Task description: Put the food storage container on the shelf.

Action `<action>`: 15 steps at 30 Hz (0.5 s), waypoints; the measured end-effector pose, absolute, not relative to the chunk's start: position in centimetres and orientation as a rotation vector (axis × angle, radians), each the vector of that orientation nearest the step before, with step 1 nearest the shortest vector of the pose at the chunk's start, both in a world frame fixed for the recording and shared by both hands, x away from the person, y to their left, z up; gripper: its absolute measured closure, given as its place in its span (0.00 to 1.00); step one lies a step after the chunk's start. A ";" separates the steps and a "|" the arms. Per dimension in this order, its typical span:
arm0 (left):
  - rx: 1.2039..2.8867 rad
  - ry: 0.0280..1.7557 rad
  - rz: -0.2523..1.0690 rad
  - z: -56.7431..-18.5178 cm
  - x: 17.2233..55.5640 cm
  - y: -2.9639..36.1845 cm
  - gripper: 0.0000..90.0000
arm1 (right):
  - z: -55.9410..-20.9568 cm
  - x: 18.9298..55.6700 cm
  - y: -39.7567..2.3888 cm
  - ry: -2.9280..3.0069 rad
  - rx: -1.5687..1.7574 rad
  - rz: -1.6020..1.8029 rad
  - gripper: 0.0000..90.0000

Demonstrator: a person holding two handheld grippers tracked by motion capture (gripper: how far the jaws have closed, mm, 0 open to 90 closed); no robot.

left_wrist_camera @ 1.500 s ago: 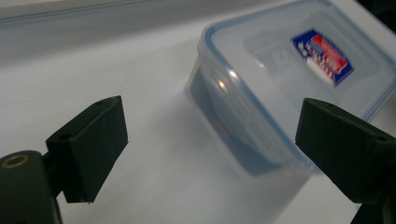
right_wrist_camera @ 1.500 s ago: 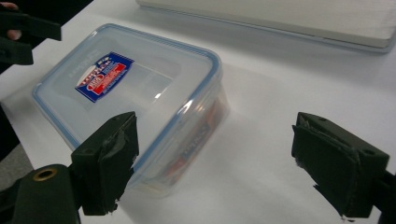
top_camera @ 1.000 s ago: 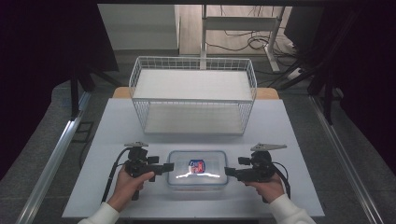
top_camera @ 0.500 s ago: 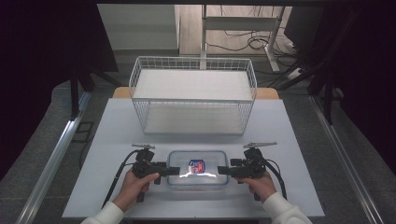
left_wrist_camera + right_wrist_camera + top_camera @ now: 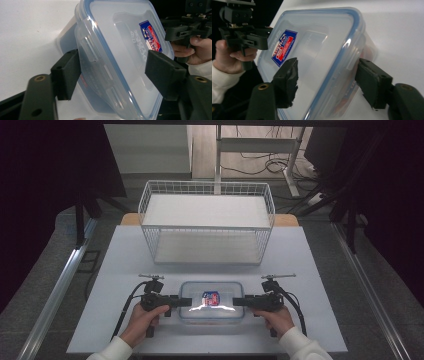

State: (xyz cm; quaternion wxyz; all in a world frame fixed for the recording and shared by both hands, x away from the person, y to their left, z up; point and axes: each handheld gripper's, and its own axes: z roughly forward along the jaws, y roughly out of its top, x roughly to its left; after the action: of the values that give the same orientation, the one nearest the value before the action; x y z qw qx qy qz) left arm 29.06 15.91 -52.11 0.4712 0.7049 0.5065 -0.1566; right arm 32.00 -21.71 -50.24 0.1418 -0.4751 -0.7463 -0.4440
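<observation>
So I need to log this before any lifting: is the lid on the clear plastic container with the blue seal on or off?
On. The clear lid sits flush over the container, blue seal unbroken around its rim.

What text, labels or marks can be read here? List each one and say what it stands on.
Sticker on the lid of the clear plastic container: red, white and blue, print too blurred to read.
Embossed lettering in the lid beside the sticker: too faint to make out.
Red print on the container's side wall: too blurred to read.
White wire basket: no text seen.
</observation>
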 end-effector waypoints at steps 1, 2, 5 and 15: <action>1.721 1.242 -0.381 -52.0 29.0 15.9 0.35 | -50.3 32.0 -21.8 -2.141 -1.374 -1.278 0.42; 1.722 1.241 -0.379 -52.0 28.9 16.0 0.36 | -50.2 32.0 -21.9 -2.124 -1.380 -1.269 0.43; 1.722 1.234 -0.370 -51.7 28.6 16.1 0.40 | -50.0 31.9 -22.1 -2.125 -1.372 -1.276 0.47; 1.709 1.225 -0.331 -50.7 27.0 16.5 0.49 | -49.1 30.3 -22.4 -2.122 -1.380 -1.344 0.56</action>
State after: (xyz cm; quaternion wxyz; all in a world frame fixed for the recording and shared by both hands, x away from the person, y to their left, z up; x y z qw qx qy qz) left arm 27.00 16.46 -50.72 0.4849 0.7022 0.5033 -0.1360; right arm 30.34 -22.45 -49.09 0.1373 -0.4770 -0.7334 -0.4645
